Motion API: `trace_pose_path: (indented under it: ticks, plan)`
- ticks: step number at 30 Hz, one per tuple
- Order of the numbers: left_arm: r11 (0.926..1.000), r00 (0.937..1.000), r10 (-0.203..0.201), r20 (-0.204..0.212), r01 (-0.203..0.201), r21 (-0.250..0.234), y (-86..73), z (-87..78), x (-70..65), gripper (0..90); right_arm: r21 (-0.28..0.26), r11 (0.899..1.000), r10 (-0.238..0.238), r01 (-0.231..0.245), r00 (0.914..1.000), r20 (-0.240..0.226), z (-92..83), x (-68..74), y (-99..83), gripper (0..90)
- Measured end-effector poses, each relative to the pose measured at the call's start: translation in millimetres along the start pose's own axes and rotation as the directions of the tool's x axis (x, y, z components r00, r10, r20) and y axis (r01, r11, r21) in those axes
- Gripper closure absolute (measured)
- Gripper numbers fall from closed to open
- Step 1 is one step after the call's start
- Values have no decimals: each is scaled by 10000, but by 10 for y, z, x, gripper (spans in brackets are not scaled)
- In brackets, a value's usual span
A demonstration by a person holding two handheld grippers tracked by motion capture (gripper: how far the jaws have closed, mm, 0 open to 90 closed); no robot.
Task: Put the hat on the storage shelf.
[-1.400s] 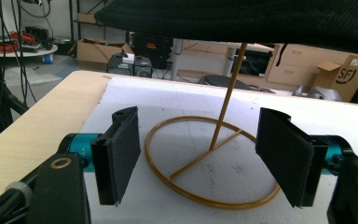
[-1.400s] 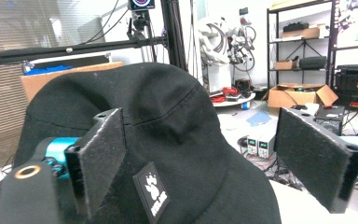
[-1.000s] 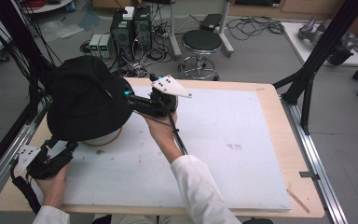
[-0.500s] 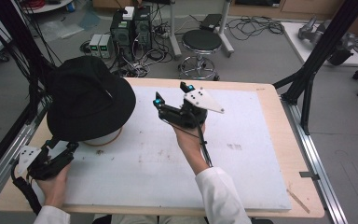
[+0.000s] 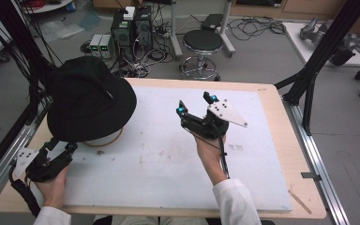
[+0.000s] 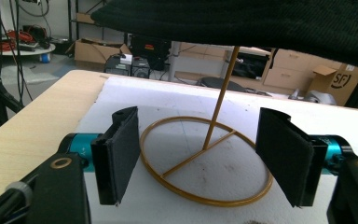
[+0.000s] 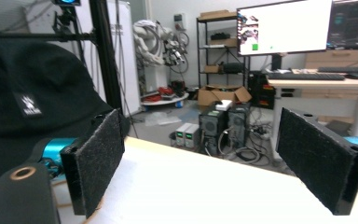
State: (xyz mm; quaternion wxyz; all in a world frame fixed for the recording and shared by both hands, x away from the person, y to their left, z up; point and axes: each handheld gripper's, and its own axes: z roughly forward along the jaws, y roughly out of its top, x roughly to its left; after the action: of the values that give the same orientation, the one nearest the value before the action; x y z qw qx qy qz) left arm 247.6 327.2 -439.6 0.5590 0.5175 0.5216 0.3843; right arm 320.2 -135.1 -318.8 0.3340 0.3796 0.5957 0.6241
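A black bucket hat (image 5: 89, 101) rests on a thin gold wire stand whose ring base (image 5: 104, 140) lies on the white board. My left gripper (image 5: 62, 146) is low at the front left, just short of the ring, and open. In the left gripper view its pads (image 6: 119, 158) frame the ring base (image 6: 205, 163) and upright rod (image 6: 221, 93), with the hat brim (image 6: 242, 18) overhead. My right gripper (image 5: 195, 103) is held up over the middle of the board, open and holding nothing. In the right gripper view (image 7: 205, 158) the hat (image 7: 28, 93) fills the left side.
The white board (image 5: 168, 168) covers most of a wooden table (image 5: 281, 140). Beyond the far edge stand a round stool (image 5: 205, 42) and computer boxes (image 5: 131, 28) among cables. A black frame leg (image 5: 309, 79) rises at the table's right corner.
My right gripper has drawn away from the hat's brim to the right, over the middle of the board, with its jaws open. The left gripper and the hat have stayed put.
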Motion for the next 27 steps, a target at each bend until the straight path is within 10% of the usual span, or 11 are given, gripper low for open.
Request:
trace_pose_path:
  ticks: [27]
  plan:
    - [9999,9999,-129,-90,129,-47,-13,-101,-35,309,400,9985,300,-385,9804,1949,-643,-541,-309,131]
